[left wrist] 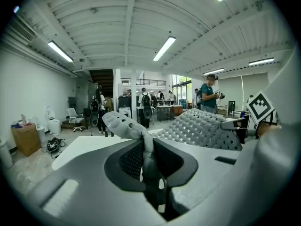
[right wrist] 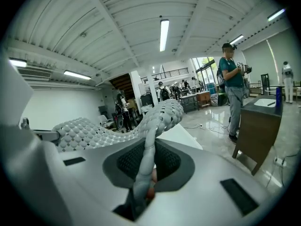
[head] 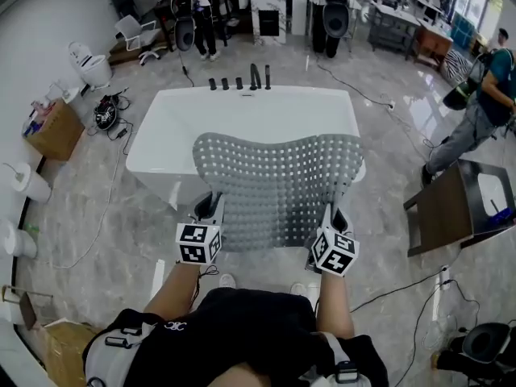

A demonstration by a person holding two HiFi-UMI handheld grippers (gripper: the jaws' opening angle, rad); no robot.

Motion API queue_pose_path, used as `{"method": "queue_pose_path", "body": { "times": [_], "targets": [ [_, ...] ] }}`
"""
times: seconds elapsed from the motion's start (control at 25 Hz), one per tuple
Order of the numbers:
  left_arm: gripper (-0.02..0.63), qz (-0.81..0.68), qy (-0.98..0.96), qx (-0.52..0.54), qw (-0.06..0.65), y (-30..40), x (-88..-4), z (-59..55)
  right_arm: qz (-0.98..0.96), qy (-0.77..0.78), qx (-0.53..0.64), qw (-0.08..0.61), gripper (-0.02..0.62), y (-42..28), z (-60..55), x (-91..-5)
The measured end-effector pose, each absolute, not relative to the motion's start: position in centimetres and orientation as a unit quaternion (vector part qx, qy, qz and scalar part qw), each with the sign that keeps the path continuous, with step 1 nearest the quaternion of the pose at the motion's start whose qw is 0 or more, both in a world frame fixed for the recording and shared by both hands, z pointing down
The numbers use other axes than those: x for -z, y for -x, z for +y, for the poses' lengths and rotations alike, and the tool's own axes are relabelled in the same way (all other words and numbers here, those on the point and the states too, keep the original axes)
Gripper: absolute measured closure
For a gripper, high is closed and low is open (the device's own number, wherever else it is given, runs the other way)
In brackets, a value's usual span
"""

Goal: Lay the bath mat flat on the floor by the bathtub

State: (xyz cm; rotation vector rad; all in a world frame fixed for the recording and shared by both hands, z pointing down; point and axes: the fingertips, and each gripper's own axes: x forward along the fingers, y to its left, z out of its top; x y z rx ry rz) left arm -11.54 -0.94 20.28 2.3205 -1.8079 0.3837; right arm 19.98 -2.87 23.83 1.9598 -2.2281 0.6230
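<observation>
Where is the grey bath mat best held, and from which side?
By the two near corners of the bath mat, coming from the person's side, as the left tool and right tool pinch it now. It is thin, limp and wide; one pinch per corner keeps it spread.

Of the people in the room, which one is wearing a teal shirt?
The person at the right edge of the head view, striding near the brown cabinet; the others stand far behind the bathtub.
</observation>
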Motion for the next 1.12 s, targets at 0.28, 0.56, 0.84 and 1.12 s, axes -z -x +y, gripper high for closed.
{"method": "queue_pose_path", "body": {
  "times": [0.28,0.56,0.84,1.12],
  "targets": [
    [0.554,-0.590,-0.785,-0.151,0.108,14.7,-23.4,-2.4,-0.719,-0.651,-0.229,0.079,0.551,-17.4,-2.2,-26.6],
    [0.551,-0.576,-0.778,-0.193,0.158,15.5,-29.1,-2.5,-0.708,-0.643,-0.259,0.135,0.551,-17.0,-2.1,-31.1],
    [0.548,-0.560,-0.758,-0.247,0.224,16.6,-37.4,-3.0,-0.694,-0.618,-0.305,0.207,0.551,-15.6,-2.2,-39.0],
    [0.549,-0.550,-0.731,-0.294,0.276,18.9,-48.0,-2.1,-0.676,-0.590,-0.351,0.268,0.551,-13.9,-1.5,-49.6]
  ]
}}
